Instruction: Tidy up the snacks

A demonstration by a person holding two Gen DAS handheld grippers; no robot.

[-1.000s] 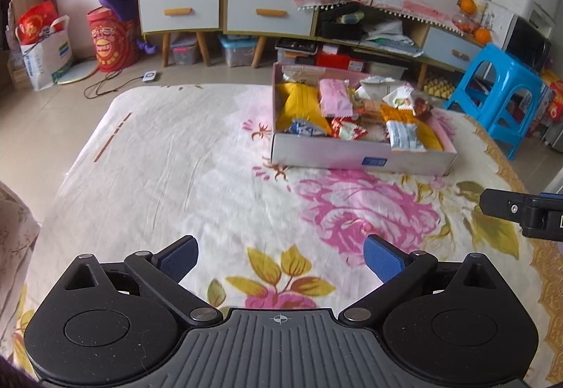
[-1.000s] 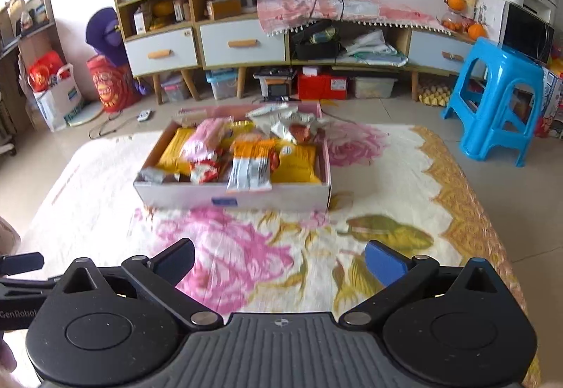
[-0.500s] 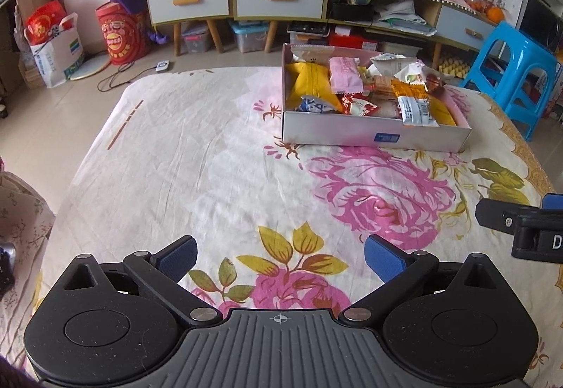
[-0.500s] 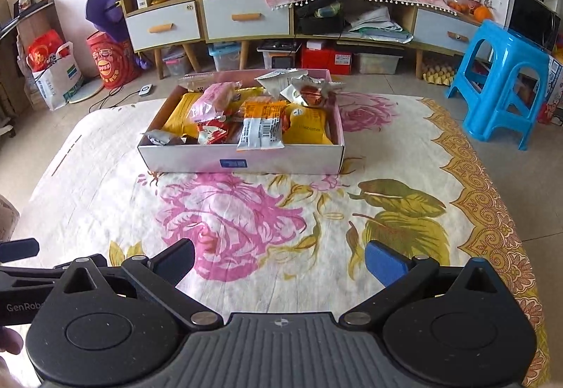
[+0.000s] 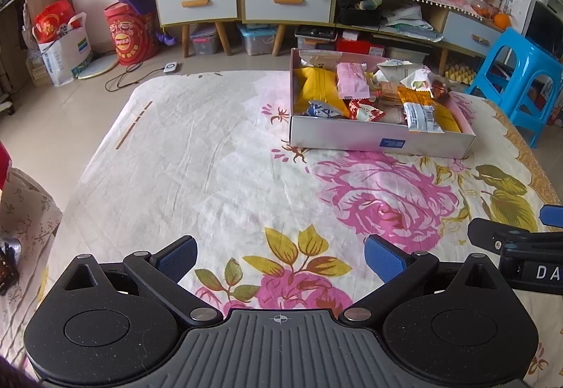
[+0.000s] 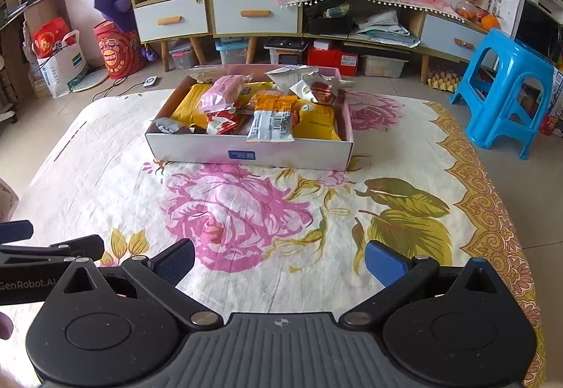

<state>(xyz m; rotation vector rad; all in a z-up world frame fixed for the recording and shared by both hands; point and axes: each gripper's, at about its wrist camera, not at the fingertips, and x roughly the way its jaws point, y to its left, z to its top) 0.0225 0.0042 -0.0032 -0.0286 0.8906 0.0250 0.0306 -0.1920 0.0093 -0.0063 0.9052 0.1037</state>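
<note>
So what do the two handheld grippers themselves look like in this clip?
Both match: the left gripper and right gripper have matte black bodies with two round discs, silver pivot pins, a ribbed grey centre plate with a crosshair mark, and blue textured finger pads. White "GenRobot.AI" lettering shows on the left one's side. No cables or sleeves are visible.
</note>
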